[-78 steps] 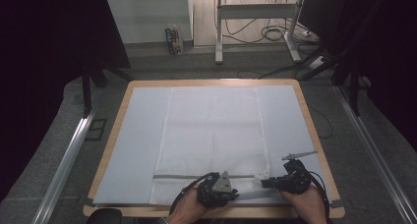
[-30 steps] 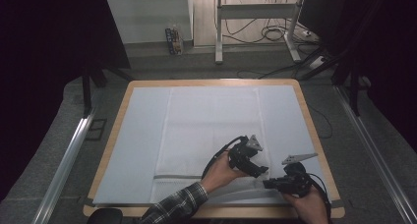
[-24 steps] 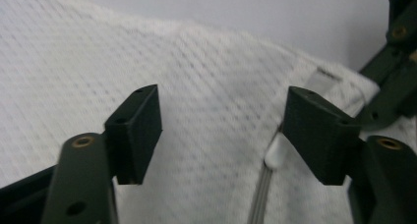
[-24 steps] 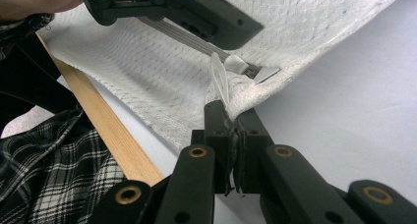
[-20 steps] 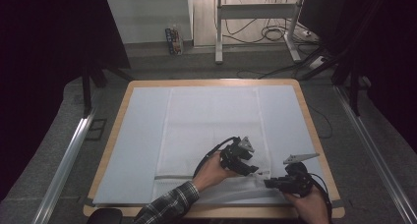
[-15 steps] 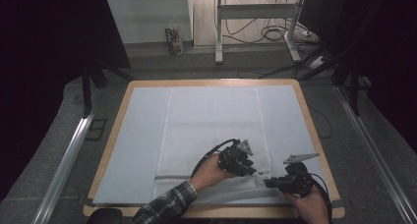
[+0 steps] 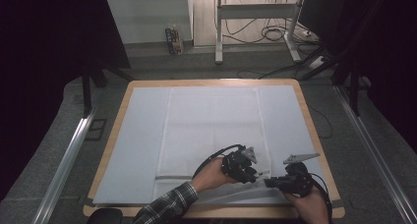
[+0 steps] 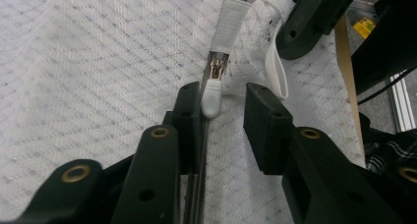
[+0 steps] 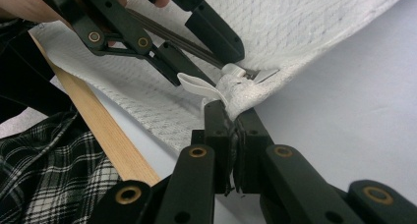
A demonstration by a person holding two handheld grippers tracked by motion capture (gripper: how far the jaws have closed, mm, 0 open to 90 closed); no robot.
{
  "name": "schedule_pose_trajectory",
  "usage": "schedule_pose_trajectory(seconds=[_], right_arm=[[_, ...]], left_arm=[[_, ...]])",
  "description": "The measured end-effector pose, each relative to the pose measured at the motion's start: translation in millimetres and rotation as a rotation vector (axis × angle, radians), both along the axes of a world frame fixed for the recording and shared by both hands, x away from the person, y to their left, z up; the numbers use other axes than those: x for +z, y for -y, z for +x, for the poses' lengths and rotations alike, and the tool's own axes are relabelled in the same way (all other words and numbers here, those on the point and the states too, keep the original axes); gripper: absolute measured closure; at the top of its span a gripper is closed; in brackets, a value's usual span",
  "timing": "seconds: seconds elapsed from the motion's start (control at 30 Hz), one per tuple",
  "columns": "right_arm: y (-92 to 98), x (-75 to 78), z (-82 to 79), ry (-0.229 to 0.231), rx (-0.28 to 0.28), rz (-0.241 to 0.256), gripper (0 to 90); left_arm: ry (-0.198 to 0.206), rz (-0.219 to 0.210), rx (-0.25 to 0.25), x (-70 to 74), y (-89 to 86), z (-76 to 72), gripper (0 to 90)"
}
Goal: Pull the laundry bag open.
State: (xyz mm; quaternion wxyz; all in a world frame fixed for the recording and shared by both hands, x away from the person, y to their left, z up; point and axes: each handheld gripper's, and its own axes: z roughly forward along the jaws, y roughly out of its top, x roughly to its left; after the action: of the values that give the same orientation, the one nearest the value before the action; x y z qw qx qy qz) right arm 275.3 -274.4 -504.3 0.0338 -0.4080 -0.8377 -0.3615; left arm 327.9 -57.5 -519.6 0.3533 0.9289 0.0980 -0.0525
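White fabric cover [image 7: 211, 130] on the wooden worktop [image 7: 305, 106], zipper at its near edge.

The right tool [image 9: 235, 130] is clamped on the cover's corner at 5 o'clock. The left tool [image 8: 223, 111] stands apart around the white zipper pull [image 8: 212, 97], touching one jaw; the zipper runs along the tool's axis.

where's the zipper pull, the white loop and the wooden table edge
zipper pull [image 8: 212, 97], left gripper view, on its white rounded tab.
white loop [image 8: 276, 67], left gripper view, on the strap's long side.
wooden table edge [image 9: 105, 138], right gripper view, on the bare wood strip.
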Motion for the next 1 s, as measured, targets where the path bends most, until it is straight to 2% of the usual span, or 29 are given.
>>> schedule_pose_trajectory(seconds=[0.03, 0.1, 0.27, 0.43, 0.53, 0.57, 0.67, 0.73, 0.77, 0.9, 1.0], right_arm=[[0.0, 0.1, 0.0, 0.000, 0.001, 0.000, 85.1], [0.0, 0.2, -0.1, 0.001, -0.002, -0.001, 85.1], [-0.2, 0.1, 0.1, 0.002, 0.000, -0.003, 85.0], [-0.4, 0.2, 0.1, 0.003, 0.000, -0.005, 85.0], [-0.6, 0.9, -0.1, 0.010, 0.001, -0.006, 85.0], [-0.6, 0.9, -0.1, 0.010, 0.001, -0.006, 85.0], [-0.3, 1.2, -0.2, 0.013, 0.002, -0.005, 85.0], [0.1, 1.2, -0.2, 0.011, 0.002, -0.003, 85.0], [0.3, 1.3, -0.3, 0.011, 0.001, -0.003, 84.8], [2.2, 1.5, -0.2, 0.007, -0.006, 0.003, 83.4], [6.5, 3.8, 0.1, 0.005, -0.016, 0.039, 76.3]], left_arm=[[0.001, 0.000, -0.001, 0.2, 0.0, -0.3, 69.0], [-0.023, -0.015, -0.013, 1.5, -0.6, -0.3, 71.2], [-0.011, 0.005, -0.019, 1.7, 1.2, -1.7, 72.0], [-0.023, 0.005, -0.007, 0.0, 2.7, 0.4, 75.9], [-0.012, 0.010, -0.002, 0.2, 5.8, 0.1, 77.4], [0.012, 0.023, -0.011, 1.1, 6.4, -0.8, 77.4], [0.068, 0.054, 0.006, 3.0, 8.9, -6.6, 79.9], [0.073, 0.059, 0.016, 3.7, 8.7, -8.0, 84.0], [0.082, 0.050, 0.036, 4.6, 7.4, -8.2, 84.3], [0.088, 0.026, 0.042, 6.8, 3.7, -6.5, 85.2], [0.091, 0.001, 0.044, 10.7, 0.1, -5.6, 85.3]])
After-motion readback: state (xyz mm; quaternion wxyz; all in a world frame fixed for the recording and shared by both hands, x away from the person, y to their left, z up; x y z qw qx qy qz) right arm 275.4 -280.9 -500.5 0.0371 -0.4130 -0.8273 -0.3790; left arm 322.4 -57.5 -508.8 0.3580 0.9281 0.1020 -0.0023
